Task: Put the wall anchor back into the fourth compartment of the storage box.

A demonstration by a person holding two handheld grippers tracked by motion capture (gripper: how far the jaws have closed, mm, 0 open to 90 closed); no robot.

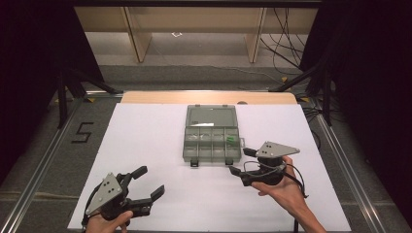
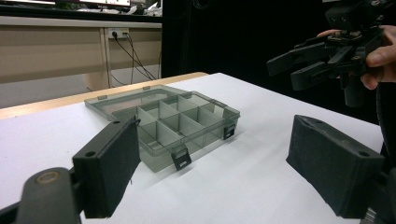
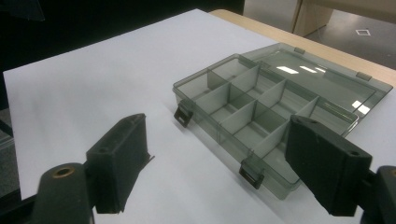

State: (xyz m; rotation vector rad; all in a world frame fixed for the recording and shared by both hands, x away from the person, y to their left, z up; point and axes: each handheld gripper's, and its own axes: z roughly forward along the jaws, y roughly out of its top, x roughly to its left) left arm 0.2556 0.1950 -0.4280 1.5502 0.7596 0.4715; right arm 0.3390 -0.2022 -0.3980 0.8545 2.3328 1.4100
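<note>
A smoky grey transparent plastic organiser box (image 1: 212,139) with small compartments lies on the white sheet (image 1: 145,145) that covers the table, toward the far middle of it. Its flat lid (image 1: 212,116) is folded fully back and rests on the sheet behind the box. Two dark latches (image 1: 194,163) hang from the near wall of the box. In one compartment at the right side of the box there is something small and green (image 1: 231,140), but it is too small to say what it is.

The right gripper (image 1: 238,161) is held by a hand (image 1: 284,189) just beside the near right corner of the box, and its jaws point toward this corner. The jaws stand wide apart with nothing between them; in the right gripper view the box is seen beyond and between the two black pads (image 3: 122,158).

The left gripper (image 1: 149,182) is well apart from the box, toward its near left, and is held by the other hand (image 1: 109,224). Its jaws are also spread wide and grasp nothing
</note>
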